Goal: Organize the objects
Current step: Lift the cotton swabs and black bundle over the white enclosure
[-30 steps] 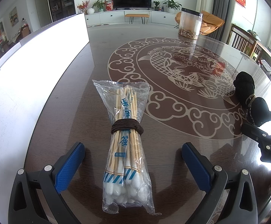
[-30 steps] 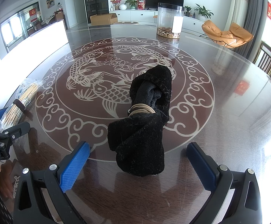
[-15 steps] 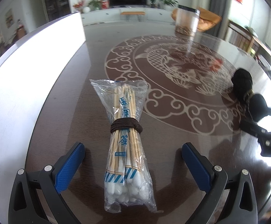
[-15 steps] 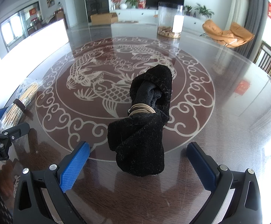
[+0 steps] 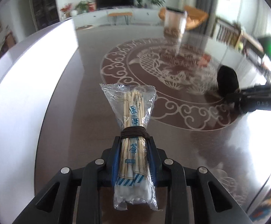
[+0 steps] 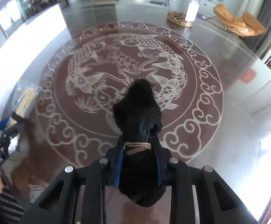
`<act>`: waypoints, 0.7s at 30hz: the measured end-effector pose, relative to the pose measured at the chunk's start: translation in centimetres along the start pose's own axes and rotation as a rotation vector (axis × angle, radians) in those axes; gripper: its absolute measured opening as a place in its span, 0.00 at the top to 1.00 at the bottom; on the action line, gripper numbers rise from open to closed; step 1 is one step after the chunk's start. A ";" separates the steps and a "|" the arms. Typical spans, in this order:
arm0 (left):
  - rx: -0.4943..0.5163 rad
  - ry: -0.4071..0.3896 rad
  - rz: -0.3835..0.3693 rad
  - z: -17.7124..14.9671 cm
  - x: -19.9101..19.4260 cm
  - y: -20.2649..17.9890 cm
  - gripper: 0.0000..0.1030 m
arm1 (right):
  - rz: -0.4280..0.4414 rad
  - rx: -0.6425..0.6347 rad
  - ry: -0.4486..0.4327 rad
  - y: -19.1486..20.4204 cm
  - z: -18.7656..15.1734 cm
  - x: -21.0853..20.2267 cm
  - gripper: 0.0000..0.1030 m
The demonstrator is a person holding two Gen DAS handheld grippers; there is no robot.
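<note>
A clear jar (image 6: 183,9) stood far across the surface (image 6: 229,112). The left gripper (image 5: 133,160) clamped the swab pack (image 5: 133,130), the right gripper (image 6: 139,160) the black bundle (image 6: 139,112); both pointed away lengthwise.

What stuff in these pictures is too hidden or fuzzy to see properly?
- Left wrist view: the clear container at the table's far side is motion-blurred; its contents can't be identified.
- Left wrist view: the black cloth bundle is partly hidden behind the right gripper.
- Right wrist view: the cotton swab pack is blurred and partly covered by the left gripper.
- Right wrist view: the cloth bundle's near end hides the table beneath.
</note>
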State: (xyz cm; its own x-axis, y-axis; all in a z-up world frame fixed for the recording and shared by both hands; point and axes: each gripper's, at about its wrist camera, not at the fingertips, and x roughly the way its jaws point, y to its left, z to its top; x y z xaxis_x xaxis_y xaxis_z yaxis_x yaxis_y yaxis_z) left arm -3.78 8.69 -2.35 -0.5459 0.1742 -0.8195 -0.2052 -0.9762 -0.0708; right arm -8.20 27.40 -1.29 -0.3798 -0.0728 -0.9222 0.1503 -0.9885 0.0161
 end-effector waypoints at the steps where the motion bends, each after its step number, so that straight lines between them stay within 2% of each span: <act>1: -0.051 -0.018 -0.024 -0.3 -0.8 0.8 0.75 | 0.017 0.005 -0.015 0.1 -0.2 -0.5 0.73; 4: -0.180 -0.090 -0.080 -1.2 -4.0 3.1 0.75 | 0.110 0.016 -0.074 1.5 -0.5 -2.8 0.73; 7: -0.263 -0.182 -0.106 -0.8 -8.5 5.6 0.75 | 0.166 -0.028 -0.142 4.4 0.6 -5.7 0.73; 9: -0.293 -0.248 -0.095 -0.1 -11.7 7.7 0.75 | 0.218 -0.077 -0.193 8.0 2.1 -7.8 0.73; 12: -0.331 -0.306 -0.024 0.9 -15.4 12.1 0.75 | 0.314 -0.155 -0.244 13.8 5.0 -10.4 0.73; 15: -0.383 -0.294 0.101 1.0 -16.9 17.7 0.74 | 0.420 -0.235 -0.272 20.8 7.9 -12.0 0.73; 17: -0.440 -0.248 0.166 0.4 -16.9 21.5 0.75 | 0.479 -0.282 -0.262 26.0 9.4 -11.9 0.73; 21: -0.499 -0.122 0.294 -1.4 -15.2 27.2 0.74 | 0.485 -0.387 -0.194 34.8 11.3 -8.7 0.72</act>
State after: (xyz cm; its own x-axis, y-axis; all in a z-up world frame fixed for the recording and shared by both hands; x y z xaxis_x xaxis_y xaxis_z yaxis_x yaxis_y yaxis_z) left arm 0.10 -20.73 7.38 -0.6177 -0.1280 -0.7759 0.3595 -0.9235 -0.1338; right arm -9.95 -7.81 11.65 -0.3389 -0.5573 -0.7580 0.6506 -0.7208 0.2391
